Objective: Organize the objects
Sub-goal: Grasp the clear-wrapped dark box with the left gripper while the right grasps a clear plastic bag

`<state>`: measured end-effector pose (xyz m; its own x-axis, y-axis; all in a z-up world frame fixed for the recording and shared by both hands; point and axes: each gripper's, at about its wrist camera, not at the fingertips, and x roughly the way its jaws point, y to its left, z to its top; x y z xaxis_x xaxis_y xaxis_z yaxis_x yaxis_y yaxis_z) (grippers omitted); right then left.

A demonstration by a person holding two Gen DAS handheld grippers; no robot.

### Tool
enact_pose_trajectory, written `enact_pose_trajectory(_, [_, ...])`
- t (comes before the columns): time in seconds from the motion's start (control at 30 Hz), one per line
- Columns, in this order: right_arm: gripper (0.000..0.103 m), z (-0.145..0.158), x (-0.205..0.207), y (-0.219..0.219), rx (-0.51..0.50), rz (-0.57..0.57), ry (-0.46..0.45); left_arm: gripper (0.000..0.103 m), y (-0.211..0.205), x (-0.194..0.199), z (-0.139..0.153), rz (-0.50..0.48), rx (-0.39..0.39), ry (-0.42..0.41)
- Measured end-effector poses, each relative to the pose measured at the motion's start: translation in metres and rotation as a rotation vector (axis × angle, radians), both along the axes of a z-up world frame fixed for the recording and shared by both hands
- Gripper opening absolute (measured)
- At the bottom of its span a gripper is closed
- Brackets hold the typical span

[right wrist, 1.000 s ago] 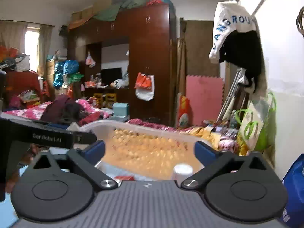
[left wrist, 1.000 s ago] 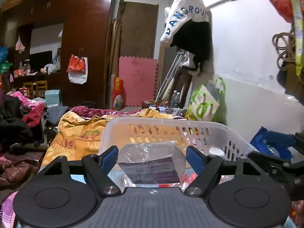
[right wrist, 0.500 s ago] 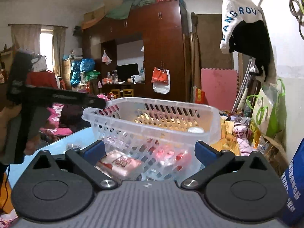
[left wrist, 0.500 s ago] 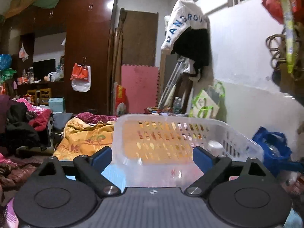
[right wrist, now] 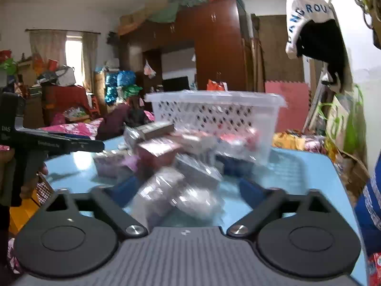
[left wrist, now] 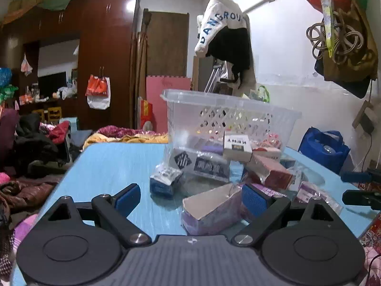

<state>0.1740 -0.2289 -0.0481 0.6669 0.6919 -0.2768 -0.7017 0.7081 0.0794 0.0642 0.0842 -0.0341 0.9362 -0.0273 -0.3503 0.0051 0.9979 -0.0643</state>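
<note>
A clear white plastic basket [left wrist: 233,116] [right wrist: 214,112] stands on the blue table [left wrist: 114,166] [right wrist: 297,174]. Several small boxes and wrapped packs [left wrist: 238,162] [right wrist: 157,147] lie piled in front of it. My left gripper [left wrist: 190,197] is low over the table and open. An open-ended purple box [left wrist: 212,208] lies between its fingers, close beside the right pad [left wrist: 253,200]. My right gripper [right wrist: 187,188] is closing, and a blurred, clear-wrapped pack [right wrist: 176,197] lies between its fingers, with no pad seen pressing on it.
A hand holds the left gripper's body [right wrist: 54,143] at the left of the right wrist view. The right gripper's fingers [left wrist: 359,186] reach in from the left wrist view's right edge. Clothes and bedding [left wrist: 35,143] lie beyond the table's left side, a blue bag [left wrist: 323,147] to the right.
One second ago my left gripper held a clear-wrapped pack over the basket; it then let go. Both grippers have sunk from basket height to the pile on the table. The right jaws have narrowed.
</note>
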Motion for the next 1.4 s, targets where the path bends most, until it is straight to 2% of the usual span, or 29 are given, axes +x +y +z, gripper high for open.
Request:
enact_pose_trajectory(0.03, [0.071, -0.001, 0.005, -0.002, -0.002, 0.0, 0.02, 0.094, 0.001, 0.003, -0.002, 0.004, -0.004, 0.01])
enact_pose_trajectory(0.07, [0.069, -0.003, 0.009, -0.002, -0.019, -0.003, 0.028, 0.094, 0.001, 0.005, -0.005, 0.008, -0.006, 0.017])
enact_pose_trajectory(0.3, [0.069, -0.022, 0.018, 0.022, -0.114, 0.005, 0.055, 0.094, -0.006, 0.018, -0.023, -0.008, 0.003, 0.075])
enact_pose_trajectory(0.37, [0.06, -0.024, 0.019, 0.021, -0.105, 0.013, 0.07, 0.094, -0.011, 0.02, -0.025, -0.016, 0.02, 0.091])
enact_pose_trajectory(0.43, [0.06, -0.026, 0.016, 0.018, -0.099, 0.016, 0.067, 0.094, -0.018, 0.02, -0.025, -0.01, 0.043, 0.1])
enact_pose_trajectory(0.5, [0.058, -0.025, 0.014, 0.015, -0.094, 0.018, 0.065, 0.094, -0.024, 0.019, -0.024, -0.022, 0.058, 0.09])
enact_pose_trajectory(0.53, [0.057, -0.024, 0.013, 0.013, -0.089, 0.017, 0.061, 0.088, -0.026, 0.019, -0.024, -0.029, 0.065, 0.086])
enact_pose_trajectory(0.57, [0.057, -0.023, 0.012, 0.011, -0.085, 0.016, 0.057, 0.076, -0.028, 0.018, -0.024, -0.033, 0.074, 0.081])
enact_pose_trajectory(0.6, [0.056, -0.023, 0.011, 0.009, -0.08, 0.013, 0.055, 0.07, -0.03, 0.017, -0.026, -0.031, 0.082, 0.078])
enact_pose_trajectory(0.8, [0.056, -0.018, 0.008, -0.003, -0.048, -0.007, 0.047, 0.07, -0.029, 0.006, -0.026, -0.019, 0.088, 0.021])
enact_pose_trajectory(1.0, [0.056, -0.012, 0.009, -0.011, -0.021, -0.029, 0.033, 0.07, -0.028, -0.005, -0.013, -0.024, 0.069, -0.033])
enact_pose_trajectory(1.4, [0.055, -0.004, 0.01, -0.019, 0.016, -0.056, -0.004, 0.07, -0.03, -0.008, 0.001, -0.046, 0.044, -0.063])
